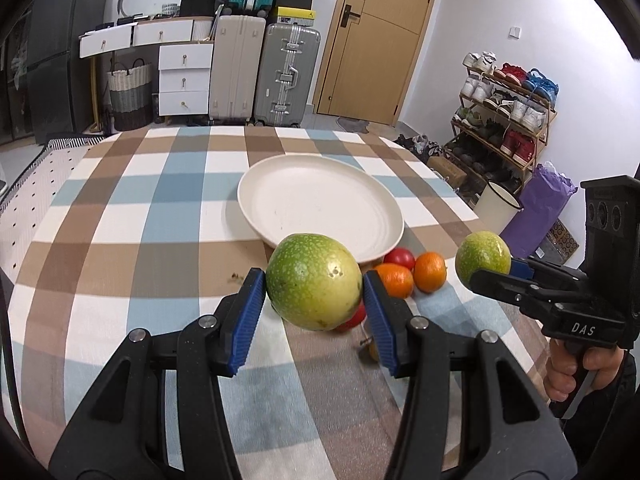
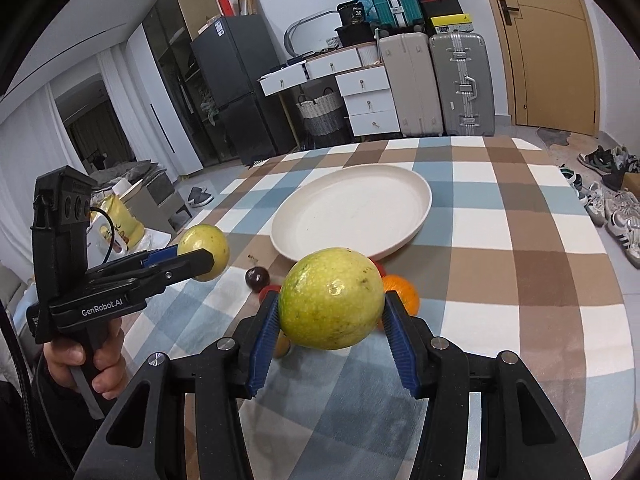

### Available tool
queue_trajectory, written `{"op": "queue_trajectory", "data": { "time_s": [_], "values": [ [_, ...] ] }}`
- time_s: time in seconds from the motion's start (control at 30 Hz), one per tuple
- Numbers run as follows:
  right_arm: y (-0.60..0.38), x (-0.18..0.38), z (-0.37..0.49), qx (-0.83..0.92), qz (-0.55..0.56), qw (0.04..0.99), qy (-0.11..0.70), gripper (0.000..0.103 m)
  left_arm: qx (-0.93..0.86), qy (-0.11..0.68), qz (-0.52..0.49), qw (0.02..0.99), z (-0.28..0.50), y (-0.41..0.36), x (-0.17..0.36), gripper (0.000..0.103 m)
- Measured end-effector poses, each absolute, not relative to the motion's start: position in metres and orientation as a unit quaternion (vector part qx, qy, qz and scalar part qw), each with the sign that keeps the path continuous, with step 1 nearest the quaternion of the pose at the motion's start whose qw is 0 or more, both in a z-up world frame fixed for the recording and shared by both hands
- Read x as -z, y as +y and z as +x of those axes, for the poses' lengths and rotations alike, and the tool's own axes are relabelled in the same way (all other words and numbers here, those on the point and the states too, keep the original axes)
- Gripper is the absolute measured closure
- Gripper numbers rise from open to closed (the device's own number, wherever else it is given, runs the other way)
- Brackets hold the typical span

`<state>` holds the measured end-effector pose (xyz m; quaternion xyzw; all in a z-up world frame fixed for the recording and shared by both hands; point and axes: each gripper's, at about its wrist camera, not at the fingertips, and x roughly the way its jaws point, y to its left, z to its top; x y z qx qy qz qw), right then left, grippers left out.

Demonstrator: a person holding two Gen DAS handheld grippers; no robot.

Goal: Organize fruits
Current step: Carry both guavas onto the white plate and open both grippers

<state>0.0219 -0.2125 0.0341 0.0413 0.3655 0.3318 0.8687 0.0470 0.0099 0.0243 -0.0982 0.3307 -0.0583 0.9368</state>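
My left gripper (image 1: 314, 284) is shut on a green-yellow round fruit (image 1: 312, 280) and holds it above the checked tablecloth, just short of the cream plate (image 1: 280, 176). My right gripper (image 2: 331, 306) is shut on a second green-yellow fruit (image 2: 332, 298), also lifted near the plate (image 2: 416, 184). Each gripper shows in the other's view, the right one (image 1: 486, 274) with its fruit (image 1: 482, 256), the left one (image 2: 204, 258) with its fruit (image 2: 204, 244). The plate holds nothing. Two oranges (image 1: 430, 270), red tomatoes (image 1: 400, 258) and a dark cherry-like fruit (image 2: 257, 278) lie on the cloth by the plate's near rim.
The table (image 1: 120, 208) has a blue, brown and white checked cloth. Behind it stand suitcases (image 1: 286, 76), white drawers (image 1: 184, 80), a wooden door (image 1: 376, 36) and a shoe rack (image 1: 504, 120). A fridge (image 2: 228, 88) stands at the left.
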Motion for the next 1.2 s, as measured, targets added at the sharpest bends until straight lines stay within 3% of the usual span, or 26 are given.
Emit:
{"op": "queue_trajectory", "data": {
  "time_s": [1.2],
  "values": [
    [-0.165,-0.025,0.112,-0.325,0.045,0.864,0.381,0.051,0.050,0.329,-0.067,0.941,0.149,0.002,-0.009,0.056]
  ]
}}
